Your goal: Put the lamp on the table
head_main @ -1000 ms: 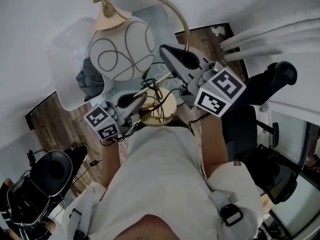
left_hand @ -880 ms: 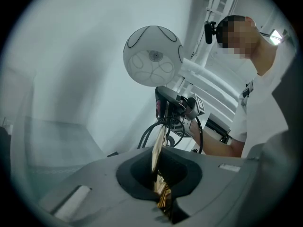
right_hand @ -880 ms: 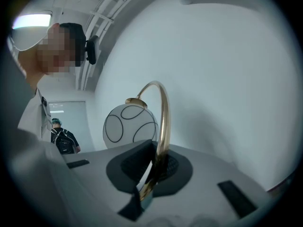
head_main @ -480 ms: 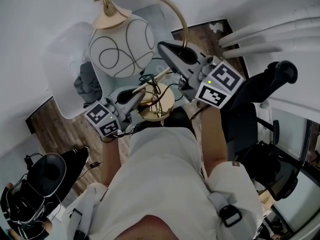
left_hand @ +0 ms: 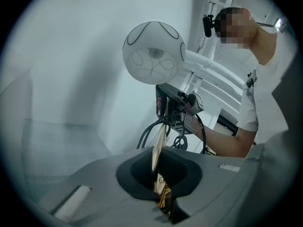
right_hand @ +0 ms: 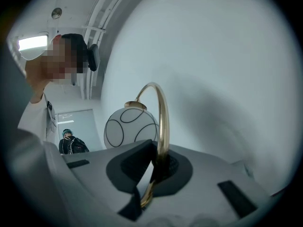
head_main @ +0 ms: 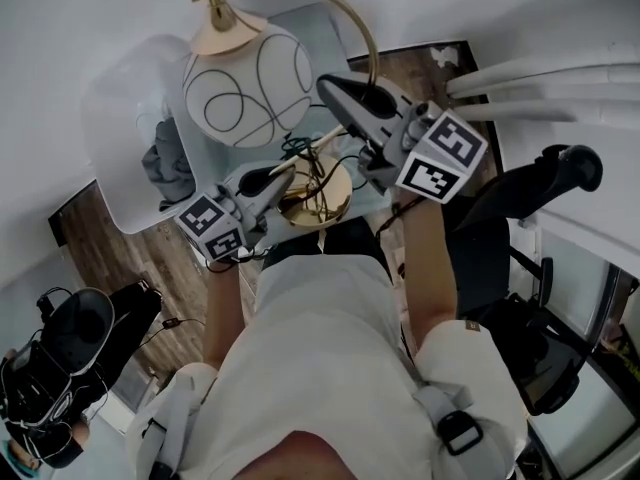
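Head view: left gripper (head_main: 283, 174) jaws pinch the brass base rim of the lamp (head_main: 245, 88); right gripper (head_main: 342, 98) jaws clamp its curved stem, beside the white tabletop (head_main: 118, 183).

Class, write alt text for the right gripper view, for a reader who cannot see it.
The right gripper is shut on a curved brass lamp stem. Its round white shade with black looping lines hangs beyond.

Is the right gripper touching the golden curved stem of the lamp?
Touching. In its own view, the right gripper has its jaws closed on the golden stem, with no gap on either side.
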Demonstrator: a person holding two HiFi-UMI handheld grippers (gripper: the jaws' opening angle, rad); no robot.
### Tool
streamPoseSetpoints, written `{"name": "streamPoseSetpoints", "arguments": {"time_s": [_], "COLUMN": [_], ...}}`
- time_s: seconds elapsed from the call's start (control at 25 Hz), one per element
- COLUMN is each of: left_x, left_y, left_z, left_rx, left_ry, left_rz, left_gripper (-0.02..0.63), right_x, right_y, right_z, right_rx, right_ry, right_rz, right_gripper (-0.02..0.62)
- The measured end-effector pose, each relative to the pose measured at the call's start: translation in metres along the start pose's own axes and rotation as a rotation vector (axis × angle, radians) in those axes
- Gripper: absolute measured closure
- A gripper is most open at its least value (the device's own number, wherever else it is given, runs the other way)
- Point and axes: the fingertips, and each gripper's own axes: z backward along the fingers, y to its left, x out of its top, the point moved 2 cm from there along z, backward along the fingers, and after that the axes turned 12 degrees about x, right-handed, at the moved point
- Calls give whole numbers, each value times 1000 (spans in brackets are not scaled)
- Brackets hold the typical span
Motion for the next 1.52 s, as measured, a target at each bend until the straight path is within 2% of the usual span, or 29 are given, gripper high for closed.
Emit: {"name": "streamPoseSetpoints", "arguments": {"time_s": [0.44, 0.84, 1.52], "left_x": [-4, -25, -56], "left_y": [53, 79, 116], "left_z": [-36, -73, -97], "left_rx": [49, 31, 16], "left_ry": [17, 18, 27], "left_rz": [-25, -52, -91], "left_gripper": [606, 606, 606], "right_x": [-12, -27, -57], "right_y": [-54, -88, -111], "right_z": [-12, -4, -4], "right_rx": [45, 71, 113], "right_ry": [16, 3, -19], "right_rz": [-19, -16, 3], "right_gripper": [597, 597, 597]}}
